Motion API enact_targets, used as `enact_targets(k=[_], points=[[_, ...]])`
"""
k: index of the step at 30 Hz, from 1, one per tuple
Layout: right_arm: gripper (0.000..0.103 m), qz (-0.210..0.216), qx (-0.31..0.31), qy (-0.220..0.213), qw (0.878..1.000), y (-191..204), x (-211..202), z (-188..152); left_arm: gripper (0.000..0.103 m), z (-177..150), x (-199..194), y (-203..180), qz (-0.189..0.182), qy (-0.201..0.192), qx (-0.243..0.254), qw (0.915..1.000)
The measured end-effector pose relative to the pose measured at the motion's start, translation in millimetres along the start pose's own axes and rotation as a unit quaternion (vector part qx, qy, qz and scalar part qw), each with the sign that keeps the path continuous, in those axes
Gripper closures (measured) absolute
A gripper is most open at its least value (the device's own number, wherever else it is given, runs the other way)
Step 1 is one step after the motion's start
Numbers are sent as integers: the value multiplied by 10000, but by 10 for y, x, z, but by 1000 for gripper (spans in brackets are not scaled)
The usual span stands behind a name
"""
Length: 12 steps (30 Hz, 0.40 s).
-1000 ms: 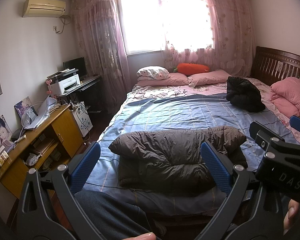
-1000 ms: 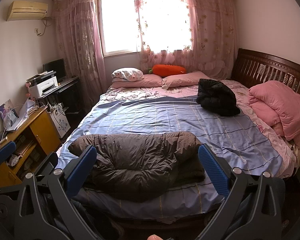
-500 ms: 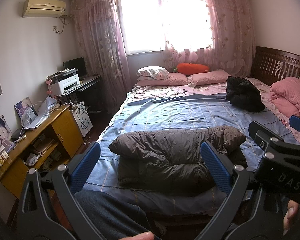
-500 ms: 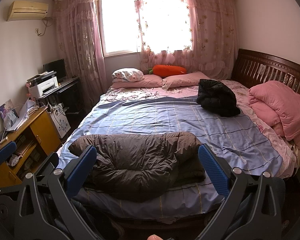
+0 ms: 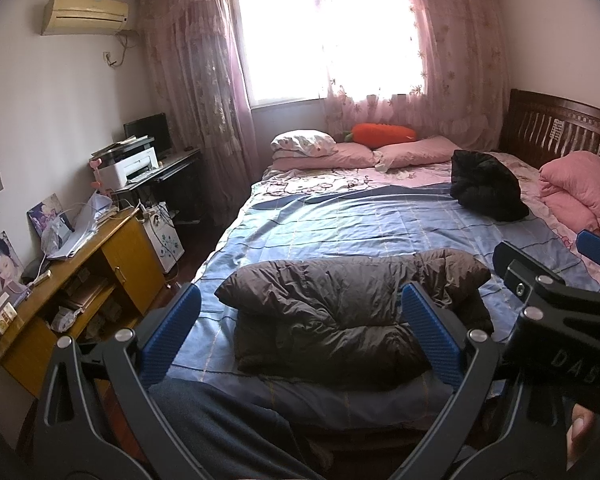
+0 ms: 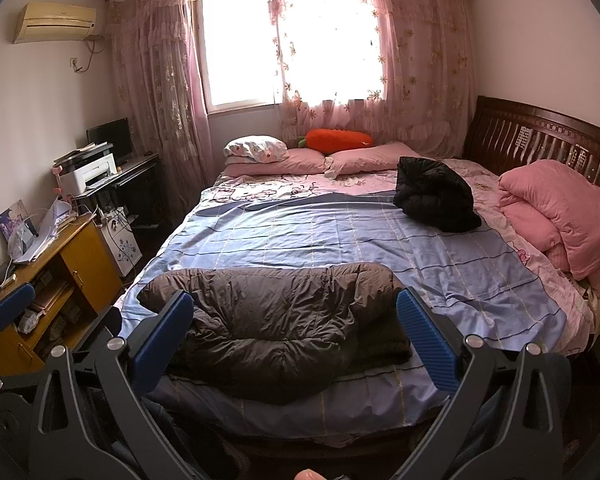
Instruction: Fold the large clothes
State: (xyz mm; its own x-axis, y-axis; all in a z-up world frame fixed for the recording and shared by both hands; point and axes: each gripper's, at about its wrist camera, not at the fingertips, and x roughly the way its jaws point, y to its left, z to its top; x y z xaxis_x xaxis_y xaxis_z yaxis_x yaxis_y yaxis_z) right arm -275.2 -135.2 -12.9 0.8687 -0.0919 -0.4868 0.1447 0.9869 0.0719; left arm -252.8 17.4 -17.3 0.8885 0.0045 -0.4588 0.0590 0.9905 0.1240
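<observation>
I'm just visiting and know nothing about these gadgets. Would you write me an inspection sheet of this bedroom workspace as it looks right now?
Surface: blue checked bedspread over a pink sheet; middle bare.
Job's things: brown puffy down jacket bundled at the near edge; black padded jacket heaped farther back.
Clutter: pink folded quilt, pink pillows, orange carrot-shaped plush.
Grippers: left gripper and right gripper both open, empty, held short of the brown jacket.
Cables: loose white wires on the yellow wooden cabinet.
Surroundings: white printer on a dark desk, beige wall air conditioner, pink floral curtains, dark wooden headboard.
</observation>
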Motion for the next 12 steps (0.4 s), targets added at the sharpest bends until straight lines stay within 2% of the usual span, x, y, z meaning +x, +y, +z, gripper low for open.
enact_targets(k=[8, 12], points=[[1, -14, 24, -20, 10000, -13, 8, -8, 2, -46, 82, 90, -152, 113, 16, 9998], [1, -38, 287, -261, 9992, -236, 49, 52, 2, -68, 324, 137, -146, 267, -32, 9995]])
